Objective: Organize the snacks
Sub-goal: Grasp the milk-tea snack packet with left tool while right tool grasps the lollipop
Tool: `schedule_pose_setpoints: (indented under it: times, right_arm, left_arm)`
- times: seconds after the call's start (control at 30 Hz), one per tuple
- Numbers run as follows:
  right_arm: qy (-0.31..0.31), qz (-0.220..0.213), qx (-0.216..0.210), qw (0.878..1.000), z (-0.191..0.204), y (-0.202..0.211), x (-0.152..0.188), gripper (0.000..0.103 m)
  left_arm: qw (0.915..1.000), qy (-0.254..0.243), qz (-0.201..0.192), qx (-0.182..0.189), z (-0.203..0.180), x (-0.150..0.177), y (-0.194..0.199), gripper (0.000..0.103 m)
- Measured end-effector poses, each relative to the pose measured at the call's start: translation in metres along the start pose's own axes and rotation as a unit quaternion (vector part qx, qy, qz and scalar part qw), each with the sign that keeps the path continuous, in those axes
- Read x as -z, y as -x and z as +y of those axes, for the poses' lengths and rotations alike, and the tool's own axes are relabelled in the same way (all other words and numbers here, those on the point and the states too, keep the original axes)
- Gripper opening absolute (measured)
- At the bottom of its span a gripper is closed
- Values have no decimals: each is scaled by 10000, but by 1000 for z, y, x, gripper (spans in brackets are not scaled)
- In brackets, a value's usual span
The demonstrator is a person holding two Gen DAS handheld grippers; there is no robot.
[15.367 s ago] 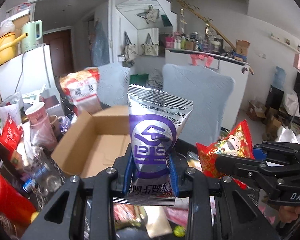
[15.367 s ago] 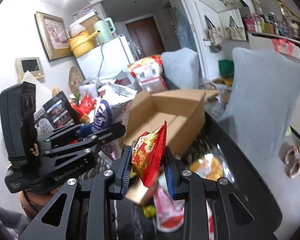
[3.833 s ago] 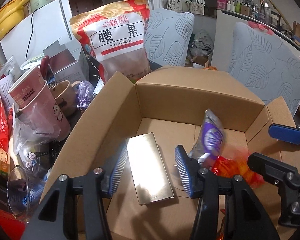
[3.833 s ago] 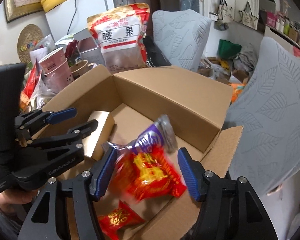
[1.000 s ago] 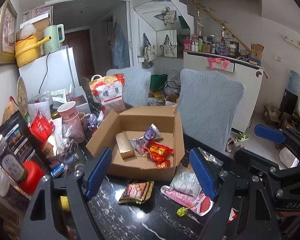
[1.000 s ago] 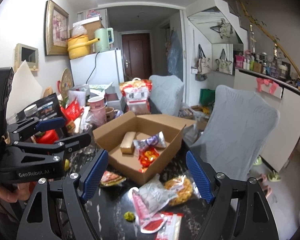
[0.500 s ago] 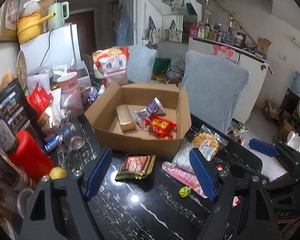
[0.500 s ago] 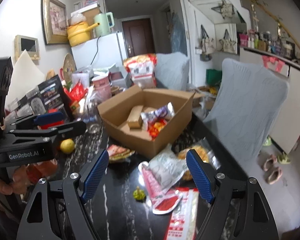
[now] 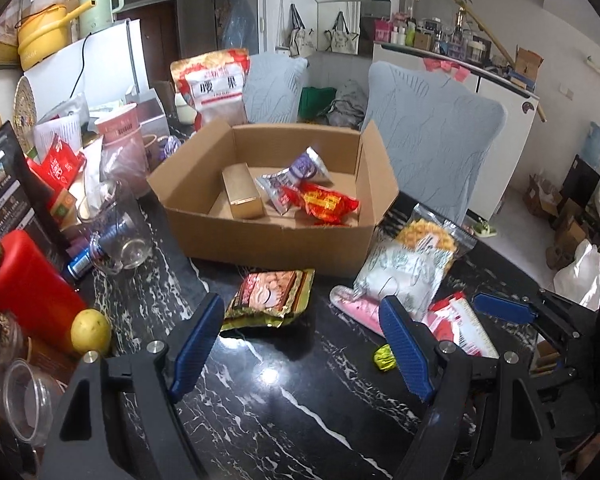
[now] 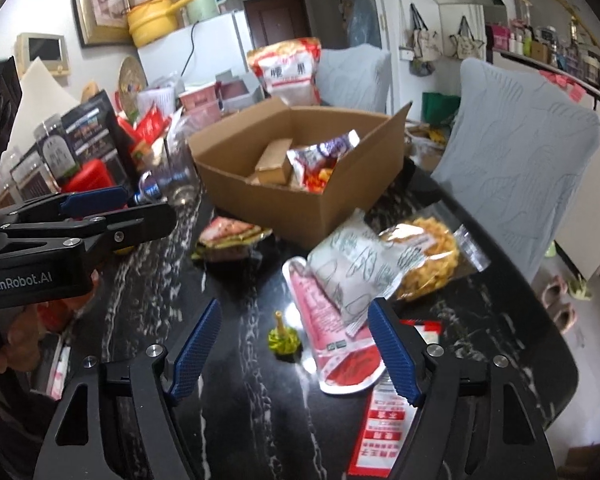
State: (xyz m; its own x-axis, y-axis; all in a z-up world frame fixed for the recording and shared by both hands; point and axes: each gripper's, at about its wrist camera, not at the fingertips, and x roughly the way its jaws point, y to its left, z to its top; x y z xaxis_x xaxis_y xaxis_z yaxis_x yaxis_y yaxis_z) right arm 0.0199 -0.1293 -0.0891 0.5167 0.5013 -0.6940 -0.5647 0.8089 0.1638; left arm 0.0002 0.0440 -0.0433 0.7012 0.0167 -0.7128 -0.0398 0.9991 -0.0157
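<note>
Left gripper (image 9: 300, 344): held open and empty, aimed at the brown-gold snack packet (image 9: 271, 298) at 12 o'clock.
Right gripper (image 10: 294, 344): jaws parted, just narrowed, nothing between; green candy (image 10: 283, 339) ahead.
Cardboard box (image 9: 276, 240): at 12 o'clock, three snacks already inside.
Chip bag (image 10: 384, 264): at 1 o'clock, uncollected.

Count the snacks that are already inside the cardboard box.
3 visible inside the cardboard box: a gold carton on the left, a silver-and-purple packet in the middle, a red packet at its right. More may lie hidden beneath or behind the front wall.
</note>
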Motion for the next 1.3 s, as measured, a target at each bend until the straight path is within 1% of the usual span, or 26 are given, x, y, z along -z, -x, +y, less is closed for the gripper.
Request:
schedule_pose_setpoints:
  times: [0.03, 0.1, 0.17, 0.4, 0.53, 0.6, 0.73, 0.8, 0.87, 0.9, 1.0, 1.1, 1.17, 1.3]
  right_arm:
    - [8, 40, 7, 10000, 0, -4, 1, 76]
    - [33, 135, 52, 9999, 0, -13, 2, 73]
    - [46, 225, 75, 9997, 0, -21, 4, 72]
    - [44, 507, -17, 9987, -1, -45, 8, 68]
    - [76, 650, -98, 9978, 1, -57, 10, 62]
    - [55, 715, -235, 9971, 1, -63, 11, 52]
    - [6, 867, -423, 9953, 1, -75, 11, 46]
    - [55, 934, -446, 9946, 2, -81, 12, 40]
    - [136, 966, -387, 9945, 4, -84, 13, 37]
    - [189, 971, -349, 9945, 6, -85, 13, 33]
    - [269, 993, -348, 9941, 8, -86, 14, 31]
    - [371, 1010, -319, 9937, 9, -86, 14, 25]
    - [398, 1024, -334, 9934, 10, -85, 15, 25]
    - [429, 1025, -359, 9932, 11, -84, 16, 25]
  left_arm:
    - [10000, 5, 28, 5, 1, 1, -3, 80]
    - [9999, 51, 122, 35, 3, 4, -11, 80]
    - [9997, 107, 214, 51, 7, 6, -19, 80]
    - [9986, 301, 441, 62, 18, 11, -42, 80]
    - [9980, 352, 531, 52, 23, 12, -52, 80]
    - [9976, 380, 567, 65, 25, 11, -58, 80]
    - [9970, 442, 627, 140, 28, 9, -69, 80]
    - [9968, 418, 660, 151, 27, 7, -75, 80]
    - [9967, 370, 707, 123, 27, 6, -82, 80]
    - [9967, 351, 730, 102, 27, 6, -85, 80]
    - [9958, 384, 812, 159, 30, 5, -95, 80]
    - [9949, 476, 857, 236, 35, 3, -103, 80]
    - [9944, 513, 903, 173, 40, 1, -111, 80]
    - [9936, 551, 963, 219, 44, 0, -121, 80]
